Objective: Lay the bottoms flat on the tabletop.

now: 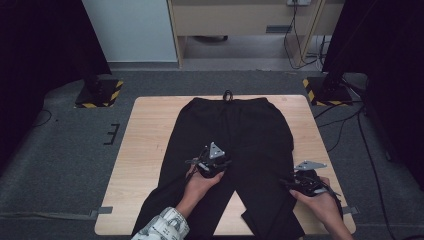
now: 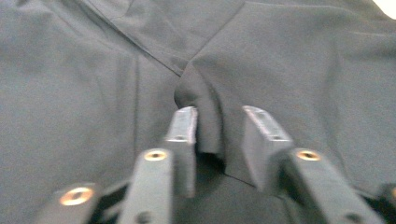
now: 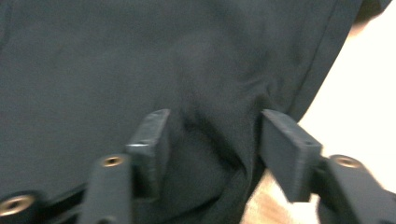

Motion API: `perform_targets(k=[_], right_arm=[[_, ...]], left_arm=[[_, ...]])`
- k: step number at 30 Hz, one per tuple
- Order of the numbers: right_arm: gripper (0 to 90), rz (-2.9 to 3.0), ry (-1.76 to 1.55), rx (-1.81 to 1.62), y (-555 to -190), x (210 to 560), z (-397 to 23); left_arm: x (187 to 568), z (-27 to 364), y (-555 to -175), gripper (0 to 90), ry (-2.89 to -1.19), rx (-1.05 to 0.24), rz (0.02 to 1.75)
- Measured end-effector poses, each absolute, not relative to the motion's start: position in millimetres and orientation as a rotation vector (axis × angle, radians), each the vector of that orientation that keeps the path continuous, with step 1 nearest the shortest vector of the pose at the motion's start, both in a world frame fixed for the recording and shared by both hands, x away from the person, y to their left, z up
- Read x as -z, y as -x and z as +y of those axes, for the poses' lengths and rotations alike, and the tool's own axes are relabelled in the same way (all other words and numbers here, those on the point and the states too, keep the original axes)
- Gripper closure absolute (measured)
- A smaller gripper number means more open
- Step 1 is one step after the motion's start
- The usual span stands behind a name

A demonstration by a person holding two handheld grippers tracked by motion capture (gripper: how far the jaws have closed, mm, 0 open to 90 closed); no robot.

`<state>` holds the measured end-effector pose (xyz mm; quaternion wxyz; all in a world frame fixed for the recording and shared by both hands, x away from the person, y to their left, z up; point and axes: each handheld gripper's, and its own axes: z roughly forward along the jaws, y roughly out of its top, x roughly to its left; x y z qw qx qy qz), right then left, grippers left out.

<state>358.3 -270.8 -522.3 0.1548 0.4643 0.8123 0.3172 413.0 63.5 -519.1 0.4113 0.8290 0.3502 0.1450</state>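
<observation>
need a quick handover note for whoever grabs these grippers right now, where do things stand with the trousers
Left gripper: jaws part open, a raised fold of cloth at the crotch seam between them; a firm pinch cannot be told.
Right gripper: jaws open, astride bunched cloth at the outer edge of the right leg, bare wood beside it.
Black trousers: flat on the wooden table, waistband at the far edge, legs toward the person.
Done: trousers spread out.
Left: probably close both grips, then fold; no fold made yet.
</observation>
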Motion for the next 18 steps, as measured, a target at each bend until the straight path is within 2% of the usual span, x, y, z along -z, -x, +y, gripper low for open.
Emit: perform_targets(k=[1,4,6,10,14,16,17,18], right_arm=[[61.5,2.323,-1.314,-0.895,-358,522,-269],[84.9,2.37,-1.297,-0.9,-358,520,-267],[88.3,2.395,-1.316,-0.9,-356,518,-267],[88.6,2.443,-1.326,-0.876,-347,515,-272],[87.7,2.526,-1.31,-0.827,-318,510,-291],[79.1,2.538,-1.299,-0.844,-309,509,-298],[69.0,2.518,-1.31,-0.867,-306,507,-302],[62.8,2.482,-1.321,-0.893,-305,506,-302]], left_arm=[[519,63,-413,74.3,-2.088,-0.36,0.877],[517,61,-409,80.6,-2.089,-0.342,0.87],[515,58,-403,81.7,-2.102,-0.322,0.848],[511,49,-391,81.7,-2.14,-0.308,0.795],[511,33,-373,77.7,-2.196,-0.233,0.719],[511,27,-367,70.2,-2.207,-0.268,0.71],[511,25,-367,62.9,-2.2,-0.281,0.709],[511,24,-368,61.8,-2.189,-0.284,0.71]])
